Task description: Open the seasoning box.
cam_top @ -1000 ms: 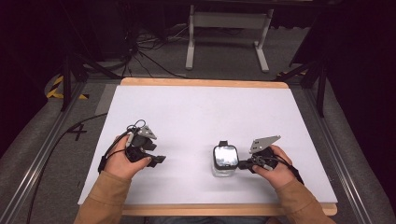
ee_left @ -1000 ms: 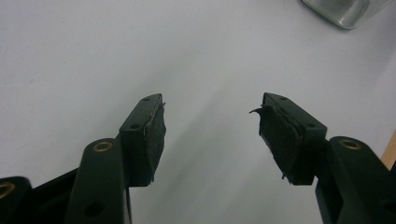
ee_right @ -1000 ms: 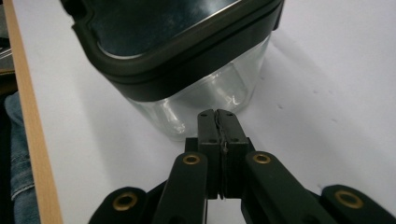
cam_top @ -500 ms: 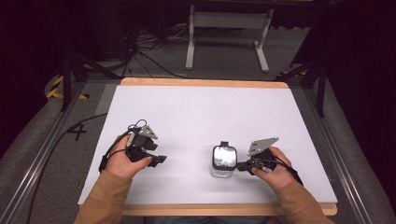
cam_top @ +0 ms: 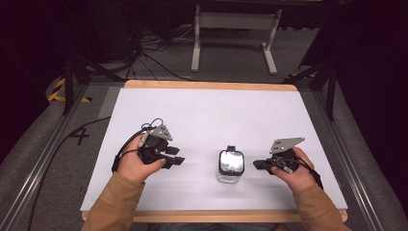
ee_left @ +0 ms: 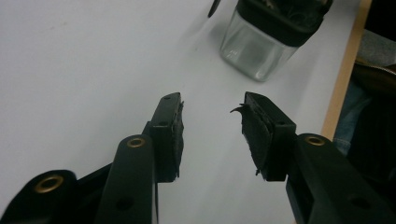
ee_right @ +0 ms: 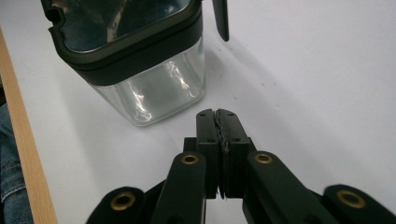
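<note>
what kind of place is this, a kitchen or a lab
Most likely a lab or recording studio, not a kitchen: a white-topped table with a wooden rim, loose cables on grey carpet, a metal stand behind, dark surroundings.

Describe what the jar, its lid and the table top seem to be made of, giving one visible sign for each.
Jar: clear glass or hard plastic; see-through, with bright glints.
Lid: dark frame, probably matte plastic, around a shiny clear panel that reflects light.
Table top: smooth white matte sheet, with a pale wooden-looking edge; bare tan strip along the border.
</note>
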